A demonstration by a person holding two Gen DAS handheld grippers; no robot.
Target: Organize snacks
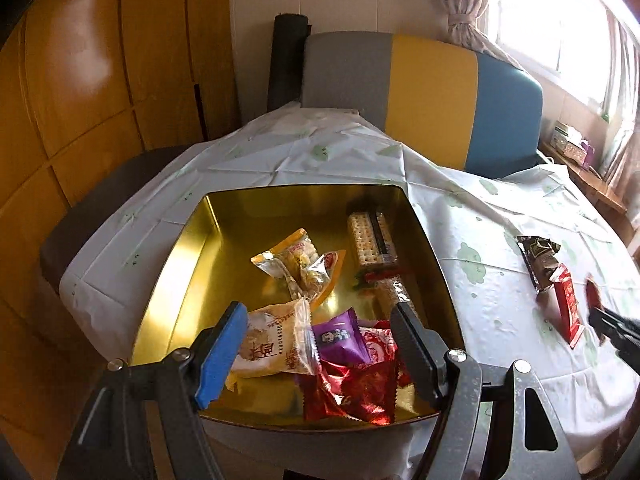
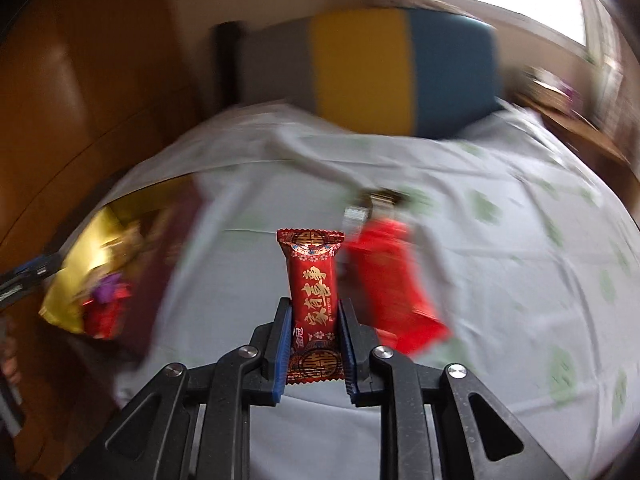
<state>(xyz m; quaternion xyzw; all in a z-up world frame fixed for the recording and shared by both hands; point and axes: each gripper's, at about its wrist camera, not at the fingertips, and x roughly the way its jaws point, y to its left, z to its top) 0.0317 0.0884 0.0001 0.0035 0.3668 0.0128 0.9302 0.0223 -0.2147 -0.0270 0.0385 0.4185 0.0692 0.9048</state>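
A gold tin tray (image 1: 180,256) on the table holds several wrapped snacks: a cracker pack (image 1: 370,236), a purple packet (image 1: 342,338), a beige pastry pack (image 1: 276,338) and red wrappers (image 1: 356,392). My left gripper (image 1: 316,320) is open and empty above the tray's near edge. My right gripper (image 2: 313,312) is shut on a red snack bar with gold characters (image 2: 312,280), held above the tablecloth. It shows at the right edge of the left wrist view (image 1: 600,316). A red packet (image 1: 568,308) and a dark brown packet (image 1: 538,256) lie on the cloth right of the tray.
A white tablecloth with green prints (image 1: 500,300) covers the table. A grey, yellow and blue chair back (image 1: 432,92) stands behind it. Wooden cabinets (image 1: 80,80) are at the left, a window (image 1: 560,20) at the right. The right wrist view is motion-blurred.
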